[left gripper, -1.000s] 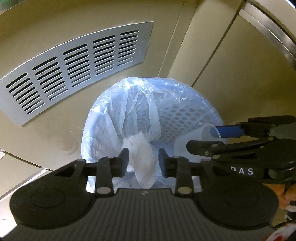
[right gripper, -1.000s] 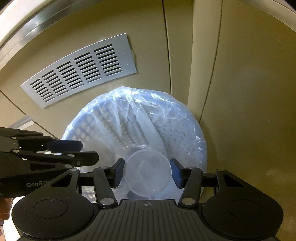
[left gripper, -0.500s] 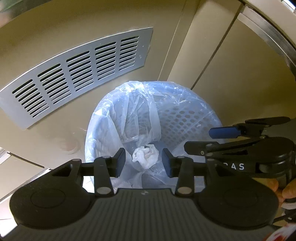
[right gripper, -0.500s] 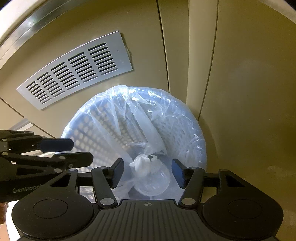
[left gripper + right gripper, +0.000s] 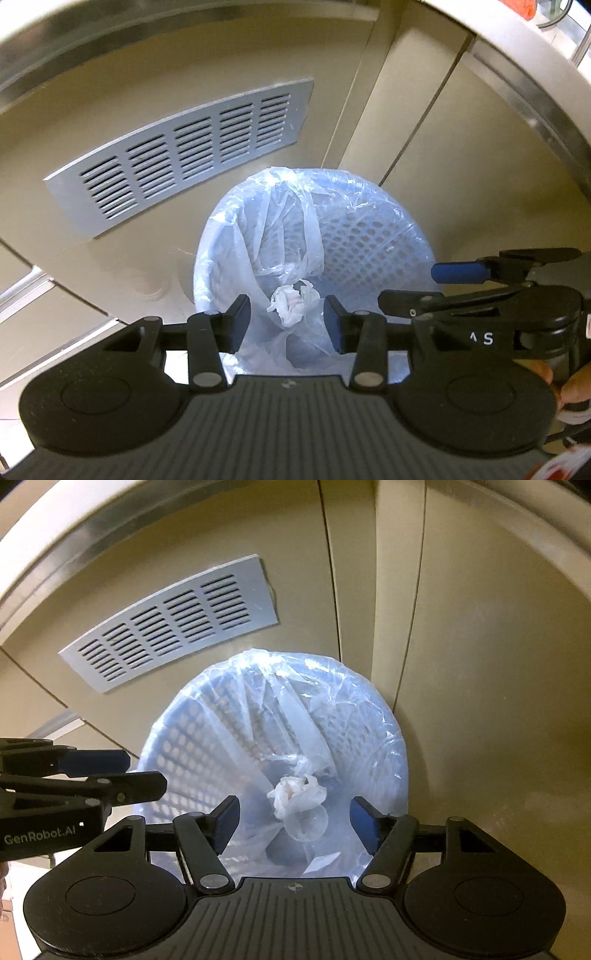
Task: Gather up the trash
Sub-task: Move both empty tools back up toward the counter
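A blue perforated trash basket point(image 5: 373, 236) point(image 5: 184, 753) lined with a clear plastic bag stands on the floor against a beige wall. A crumpled white tissue point(image 5: 291, 301) point(image 5: 297, 794) lies at its bottom, and a clear plastic cup point(image 5: 308, 821) lies beside it. My left gripper point(image 5: 287, 323) is open and empty above the basket. My right gripper point(image 5: 291, 821) is open and empty above the basket; it also shows from the side in the left wrist view point(image 5: 436, 284). The left gripper shows at the left of the right wrist view point(image 5: 125, 771).
A grey slatted vent panel point(image 5: 184, 155) point(image 5: 173, 620) is set in the beige wall behind the basket. A metal rail point(image 5: 535, 99) curves along the top right. Vertical panel seams point(image 5: 417, 590) run down the wall.
My left gripper let go of the tissue and my right gripper let go of the cup; both dropped into the basket. Both grippers have risen, so the basket looks smaller.
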